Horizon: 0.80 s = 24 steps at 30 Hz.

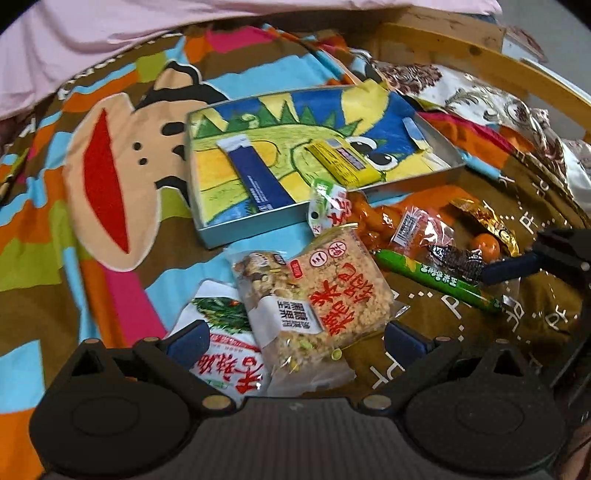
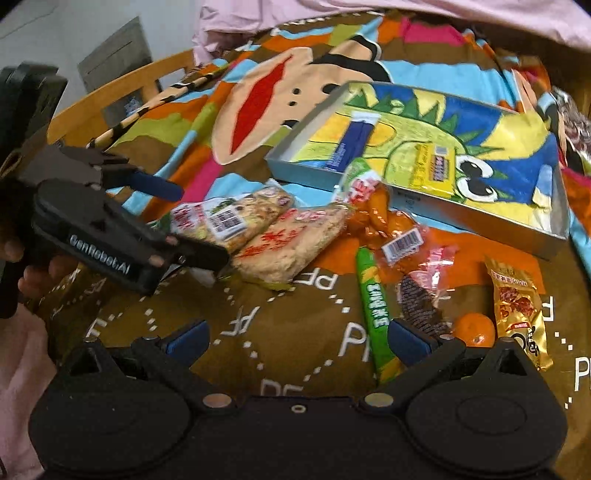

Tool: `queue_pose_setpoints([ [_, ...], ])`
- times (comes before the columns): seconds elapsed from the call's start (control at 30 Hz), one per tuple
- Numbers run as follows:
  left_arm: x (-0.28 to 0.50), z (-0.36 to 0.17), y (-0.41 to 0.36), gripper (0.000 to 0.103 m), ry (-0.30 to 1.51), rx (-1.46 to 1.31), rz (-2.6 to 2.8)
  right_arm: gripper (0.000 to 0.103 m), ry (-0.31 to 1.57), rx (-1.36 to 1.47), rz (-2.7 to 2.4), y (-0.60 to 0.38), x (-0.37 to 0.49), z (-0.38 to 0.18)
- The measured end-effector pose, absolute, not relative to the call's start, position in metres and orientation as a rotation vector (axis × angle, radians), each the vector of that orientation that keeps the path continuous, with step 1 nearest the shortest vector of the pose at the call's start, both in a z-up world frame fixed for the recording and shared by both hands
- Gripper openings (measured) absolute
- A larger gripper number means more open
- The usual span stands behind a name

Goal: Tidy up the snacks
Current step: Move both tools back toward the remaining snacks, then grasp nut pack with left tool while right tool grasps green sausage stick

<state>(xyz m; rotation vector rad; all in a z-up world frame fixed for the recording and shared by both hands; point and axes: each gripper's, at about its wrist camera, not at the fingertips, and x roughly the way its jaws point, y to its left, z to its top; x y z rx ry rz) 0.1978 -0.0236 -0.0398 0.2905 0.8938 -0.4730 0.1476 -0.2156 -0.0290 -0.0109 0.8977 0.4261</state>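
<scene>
A shallow silver tray (image 1: 255,229) (image 2: 461,221) with a dinosaur drawing inside lies on the bedspread. It holds a blue stick packet (image 1: 255,173) and a yellow packet (image 1: 343,162). My left gripper (image 1: 295,343) is open and hovers low over a white packet with red characters (image 1: 221,354), a nut bar (image 1: 273,295) and a rice cracker pack (image 1: 347,288). My right gripper (image 2: 297,341) is open too. A green stick snack (image 2: 375,310) lies just inside its right finger, and a dark wrapper (image 2: 421,306) lies just ahead of that finger. A small orange (image 2: 474,328) and a gold packet (image 2: 517,306) lie outside it.
Orange sausage packs (image 1: 373,218), a pink-wrapped pack (image 1: 421,229) and a green-white candy bag (image 1: 325,199) crowd the tray's near edge. A wooden frame (image 1: 480,59) and floral fabric (image 1: 480,99) lie beyond. A pink blanket (image 1: 110,33) lies at the back. A hand (image 2: 22,254) holds the left gripper.
</scene>
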Motion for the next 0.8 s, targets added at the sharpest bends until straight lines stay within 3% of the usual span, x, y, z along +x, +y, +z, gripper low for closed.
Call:
queue_pose_setpoints([
  [0.1,0.207,-0.046,-0.024,0.102,0.906,0.282,-0.479,0.102,0.920,0.039,0.415,-0.223,0.156,-0.033],
  [0.27,0.221,-0.054,-0.019,0.091,0.924,0.233,-0.498,0.102,0.984,0.104,0.393,-0.231,0.174,-0.048],
  [0.5,0.230,-0.063,-0.015,0.061,0.963,0.191,-0.512,0.097,1.013,0.226,0.388,-0.238,0.184,-0.056],
  [0.8,0.223,-0.058,-0.016,0.061,0.979,0.168,-0.508,0.076,0.977,0.280,0.393,-0.241,0.175,-0.045],
])
